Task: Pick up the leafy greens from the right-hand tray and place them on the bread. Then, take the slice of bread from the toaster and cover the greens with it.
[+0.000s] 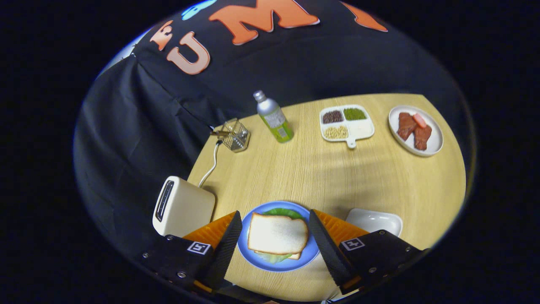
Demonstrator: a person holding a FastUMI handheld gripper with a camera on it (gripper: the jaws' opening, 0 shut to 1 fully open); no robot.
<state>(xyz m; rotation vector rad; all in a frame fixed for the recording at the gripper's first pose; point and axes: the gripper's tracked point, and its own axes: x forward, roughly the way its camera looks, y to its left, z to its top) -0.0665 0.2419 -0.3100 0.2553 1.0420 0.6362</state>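
Observation:
A slice of bread point(277, 233) lies on top of leafy greens point(282, 212) on a blue plate point(310, 252); green leaf edges stick out beyond and under the slice, and a lower bread slice peeks out beneath. My gripper point(274, 240) hovers above the plate, open, with the sandwich seen between its two fingers point(228, 245) and nothing held. The cream toaster point(182, 207) stands to the left of the plate, its slot dark. A white tray point(374, 221) sits to the right of the plate, behind the right finger.
On the round wooden table point(320, 169) beyond the plate: a green bottle point(274, 118), a small wire basket point(235, 135), a white divided dish point(346, 122) with beans and grains, and a white plate with meat pieces point(415, 130). The toaster's cord point(211, 164) runs back.

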